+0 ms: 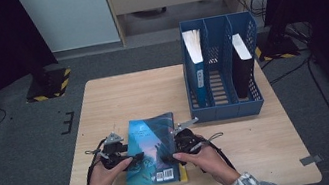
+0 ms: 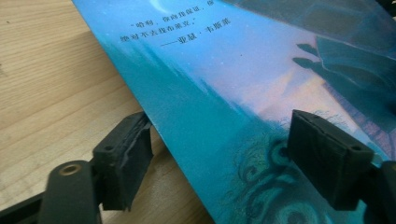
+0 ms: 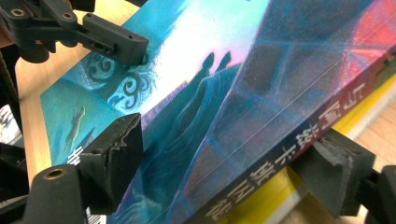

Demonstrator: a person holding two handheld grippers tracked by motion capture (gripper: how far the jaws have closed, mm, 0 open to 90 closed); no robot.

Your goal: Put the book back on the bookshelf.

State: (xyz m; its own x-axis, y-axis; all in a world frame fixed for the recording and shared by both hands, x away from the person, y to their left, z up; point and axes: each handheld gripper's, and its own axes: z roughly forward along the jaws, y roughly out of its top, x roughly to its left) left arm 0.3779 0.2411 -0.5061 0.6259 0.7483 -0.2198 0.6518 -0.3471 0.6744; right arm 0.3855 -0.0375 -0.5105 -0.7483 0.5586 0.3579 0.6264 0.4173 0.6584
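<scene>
Jaws: both grippers spread wide, one jaw over the cover, one under an edge, clamping nothing yet.
Table [image 1: 259,127]: bears everything.
File rack [image 1: 228,107]: beyond the book, to its right.
Blue book [image 1: 153,145]: flat on a yellow book [image 3: 275,191], long axis running away from the person.
Left gripper [image 1: 130,160]: at its left long edge.
Right gripper [image 1: 172,156]: at the spine, equally near.

Bare worktop [image 1: 118,100] lies open beyond the blue book [image 1: 153,145]; a blue file rack [image 1: 219,70] blocks the far right side.
</scene>
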